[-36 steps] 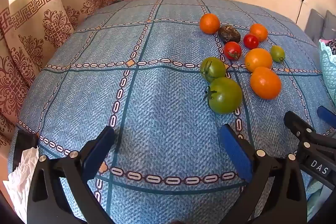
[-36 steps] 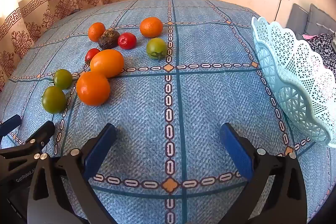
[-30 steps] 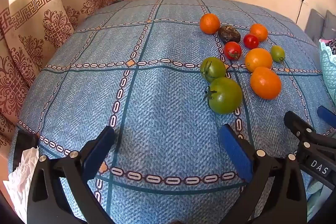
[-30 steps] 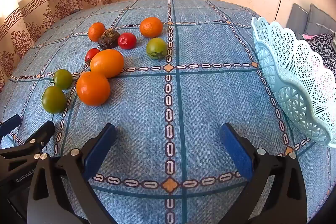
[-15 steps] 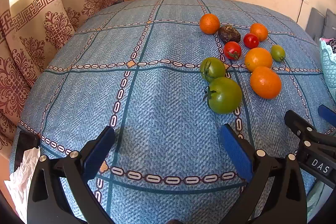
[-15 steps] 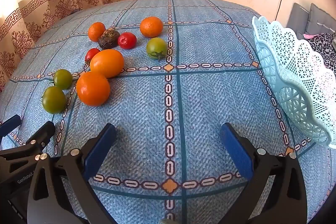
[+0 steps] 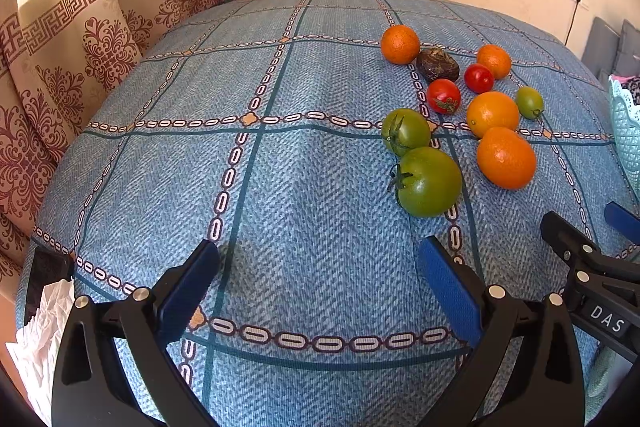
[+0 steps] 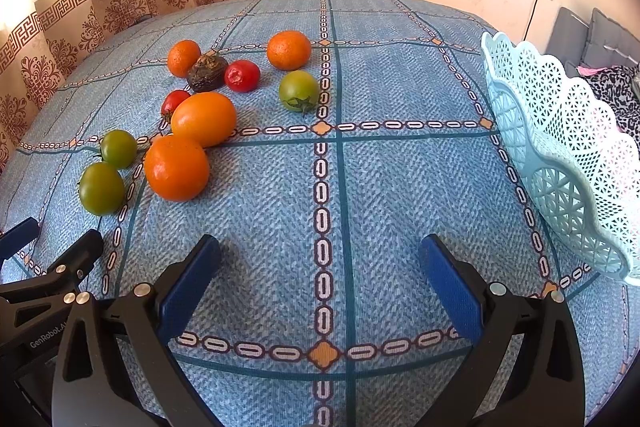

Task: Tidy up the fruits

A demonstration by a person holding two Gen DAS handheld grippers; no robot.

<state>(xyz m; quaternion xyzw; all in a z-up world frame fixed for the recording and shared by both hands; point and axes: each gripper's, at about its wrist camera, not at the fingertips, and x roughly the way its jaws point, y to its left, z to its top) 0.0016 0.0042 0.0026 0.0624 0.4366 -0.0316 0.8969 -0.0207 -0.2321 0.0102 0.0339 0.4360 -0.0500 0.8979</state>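
Not much to report versus a second ago, honestly: just a tiny drift in the left view, every fruit sitting exactly where it was. Starting far left: patterned curtain, crumpled white paper off the table edge, then lots of bare blue tablecloth. Left gripper hovering low over that cloth, jaws spread wide, holding nothing. Further right, the whole pile, loose on the cloth: big green tomato closest to the left gripper, smaller green tomato touching it from behind, near orange just beside, second orange pressed against that one, two red tomatoes, a dark wrinkled fruit, two small oranges at the back and one pale green tomato off on its own. Then the right gripper, also spread wide and empty, parked over bare cloth between the pile and the lacy blue basket at the far right, well apart from all the fruit. No fruit visible in the basket, though most of its inside out of view. So zero progress yet by the look of it. Probably a pause before the first grab; best guess, big green tomato for the left side, near orange for the right.
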